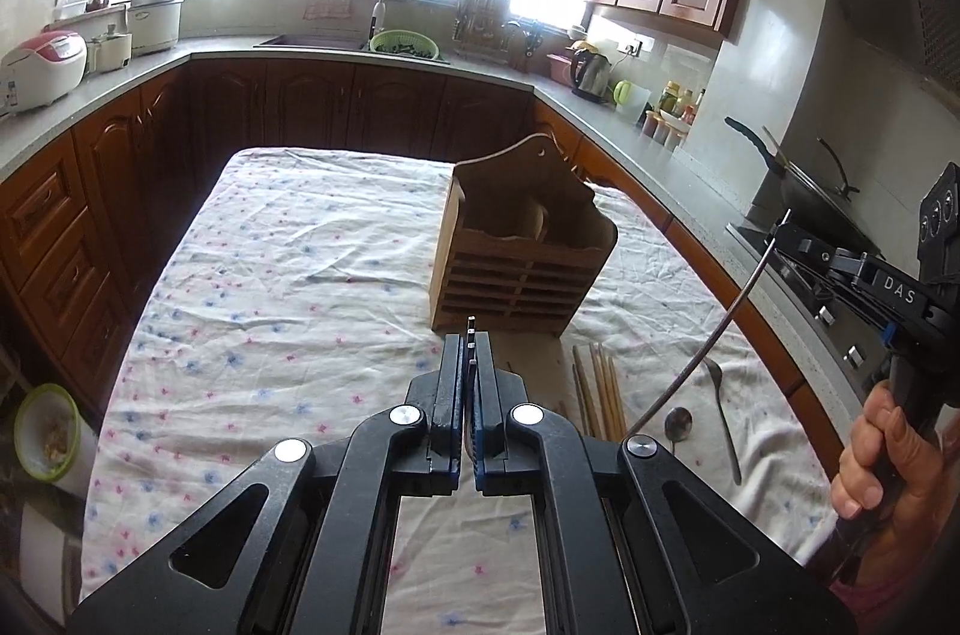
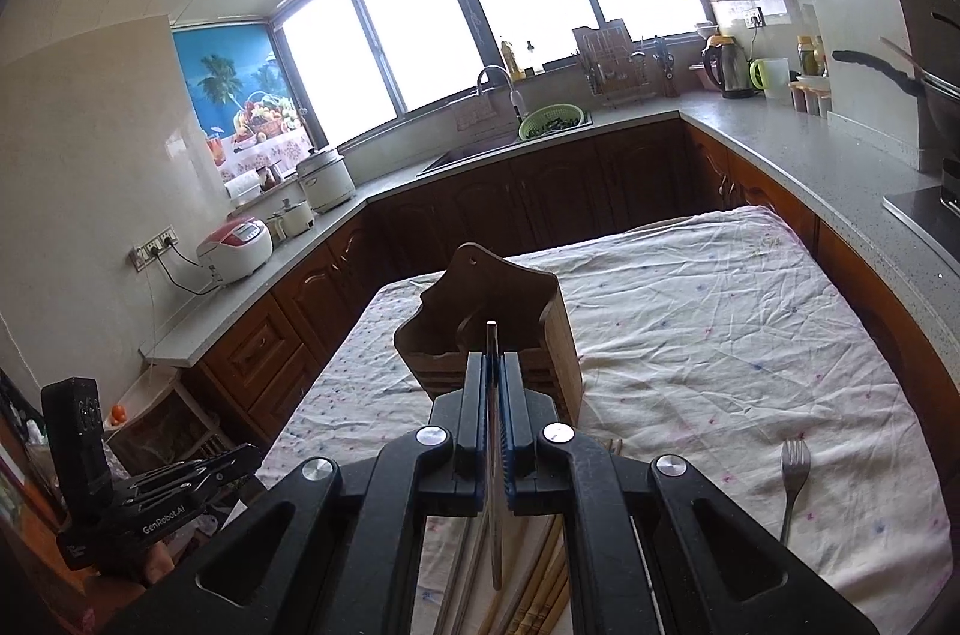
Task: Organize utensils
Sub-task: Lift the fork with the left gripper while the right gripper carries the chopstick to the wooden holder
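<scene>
A wooden utensil holder [image 1: 523, 245] with two compartments stands on the cloth-covered table [image 1: 288, 263]; it also shows in the right wrist view [image 2: 498, 329]. My left gripper [image 1: 471, 335] is shut on several thin utensils whose tips stick out, just in front of the holder. My right gripper [image 1: 780, 230] is shut on a metal spoon [image 1: 708, 347] and holds it by the handle above the table; in its own view [image 2: 493, 353] the handle points at the holder. Wooden chopsticks [image 1: 600, 389], another spoon [image 1: 723, 419] and a fork [image 2: 793, 479] lie on the cloth.
Kitchen counters [image 1: 96, 107] wrap around the table on three sides. A rice cooker [image 1: 42, 68], a sink with a green colander [image 1: 403, 44], a kettle [image 1: 591, 74] and a stove with a pan [image 1: 798, 191] stand on them. A bowl [image 1: 45, 431] sits low at the left.
</scene>
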`<action>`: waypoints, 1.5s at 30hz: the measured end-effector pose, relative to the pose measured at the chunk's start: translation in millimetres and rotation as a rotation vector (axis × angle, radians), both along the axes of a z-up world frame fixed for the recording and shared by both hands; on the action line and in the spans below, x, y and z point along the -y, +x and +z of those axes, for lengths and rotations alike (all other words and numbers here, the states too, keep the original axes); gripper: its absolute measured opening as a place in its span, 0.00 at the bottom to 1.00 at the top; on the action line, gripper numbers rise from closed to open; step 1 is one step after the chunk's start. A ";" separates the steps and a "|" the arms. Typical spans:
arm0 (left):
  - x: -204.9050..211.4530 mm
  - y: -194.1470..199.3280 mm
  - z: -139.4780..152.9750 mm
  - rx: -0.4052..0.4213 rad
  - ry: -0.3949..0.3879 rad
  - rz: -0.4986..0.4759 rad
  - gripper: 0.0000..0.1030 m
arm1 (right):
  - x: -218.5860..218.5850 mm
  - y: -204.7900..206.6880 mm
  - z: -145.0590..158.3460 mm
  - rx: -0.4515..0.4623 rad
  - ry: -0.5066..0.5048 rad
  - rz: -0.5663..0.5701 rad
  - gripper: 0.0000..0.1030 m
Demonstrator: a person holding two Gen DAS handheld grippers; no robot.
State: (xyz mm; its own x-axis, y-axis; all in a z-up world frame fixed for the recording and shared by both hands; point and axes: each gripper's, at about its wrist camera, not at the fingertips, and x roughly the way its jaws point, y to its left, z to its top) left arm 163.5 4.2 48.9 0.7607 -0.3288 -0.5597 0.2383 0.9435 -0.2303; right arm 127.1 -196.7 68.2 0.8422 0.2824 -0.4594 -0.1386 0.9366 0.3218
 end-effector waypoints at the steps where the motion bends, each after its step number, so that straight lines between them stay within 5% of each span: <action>1: -0.8 2.8 4.4 0.011 -0.001 0.004 0.01 | 0.0 1.8 2.9 0.009 0.001 -0.002 0.03; 13: -3.8 58.7 56.0 0.145 0.003 0.091 0.01 | 5.5 37.1 41.8 0.129 0.021 -0.038 0.03; 26: 17.9 142.6 69.5 0.201 0.024 0.189 0.01 | 13.9 87.9 70.0 0.232 0.038 -0.111 0.03; 45: 69.0 211.8 -20.4 0.058 0.113 0.186 0.02 | 9.3 155.4 -32.3 0.084 0.094 -0.112 0.03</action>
State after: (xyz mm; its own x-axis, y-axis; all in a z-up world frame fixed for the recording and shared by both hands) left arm 375.2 -64.8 28.5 0.8341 -0.1175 -0.5389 0.0673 0.9914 -0.1120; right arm 282.5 -206.0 35.9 0.9052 0.2233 -0.3617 -0.0655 0.9140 0.4003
